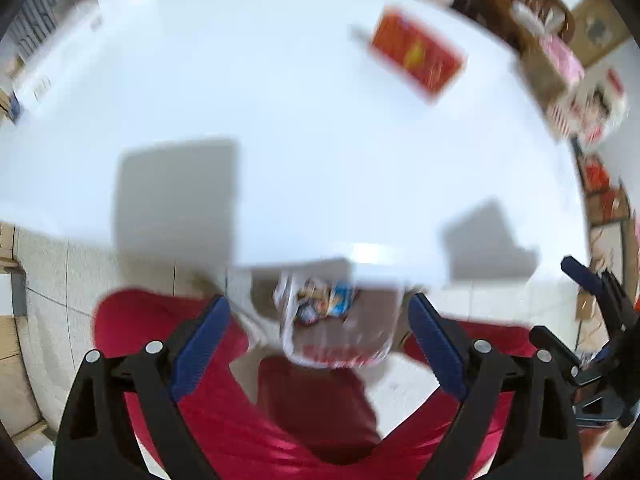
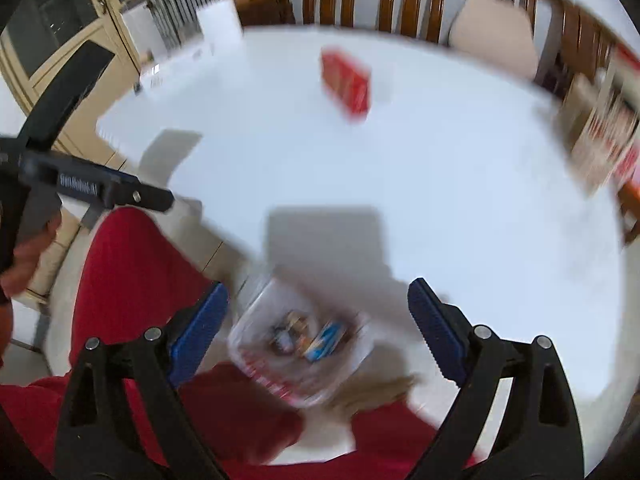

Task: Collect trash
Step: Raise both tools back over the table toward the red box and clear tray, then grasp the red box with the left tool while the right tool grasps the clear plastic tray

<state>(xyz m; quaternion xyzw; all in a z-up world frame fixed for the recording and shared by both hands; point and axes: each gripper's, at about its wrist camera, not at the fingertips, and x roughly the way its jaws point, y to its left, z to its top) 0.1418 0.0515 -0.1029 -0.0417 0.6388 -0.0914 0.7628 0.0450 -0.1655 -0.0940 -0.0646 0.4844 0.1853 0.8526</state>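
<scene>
Though both views are smeared by blur, the left gripper (image 1: 319, 338) plainly has its blue-padded fingers (image 1: 199, 346) spread wide with nothing between them, hanging above the person's red trousers (image 1: 224, 420). Beyond its tips, just below the near edge of the white table (image 1: 280, 100), sits a clear bag (image 1: 332, 320) with red print along its lower side and crumpled wrappers inside; one is blue, and no lettering can be read. The right gripper (image 2: 319, 338) is likewise released, fingers (image 2: 436, 332) far apart and gripping nothing, hovering over the same bag (image 2: 296, 344), which rests at the table's edge (image 2: 440, 200) against the person's lap. Farther back on the tabletop lies a red packet (image 1: 418, 56), well apart from both tools; its yellow mark is too blurred to read. In the right view the left gripper's body (image 2: 96, 188) bears small white lettering that I cannot make out.
</scene>
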